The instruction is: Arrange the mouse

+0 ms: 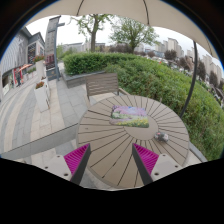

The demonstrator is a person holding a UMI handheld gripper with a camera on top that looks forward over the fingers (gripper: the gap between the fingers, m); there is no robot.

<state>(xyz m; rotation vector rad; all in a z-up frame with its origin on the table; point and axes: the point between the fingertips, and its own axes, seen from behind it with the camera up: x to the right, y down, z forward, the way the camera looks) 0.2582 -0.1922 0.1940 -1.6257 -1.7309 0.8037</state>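
A round wooden slatted table point(100, 135) stands ahead of me. On its far part lies a flat purplish mouse mat point(128, 112), and a small dark thing at its near edge point(136, 121) may be the mouse; it is too small to tell for sure. My gripper point(111, 158) is over the table's near part, well short of the mat. Its two fingers with magenta pads point(76, 157) stand wide apart with only bare table slats between them.
A wooden chair point(102, 86) stands behind the table. A paved terrace point(30, 115) runs off to the left with a white planter point(42, 95). A green hedge point(160, 75) and a thin pole point(195, 80) are at the right; trees and buildings lie beyond.
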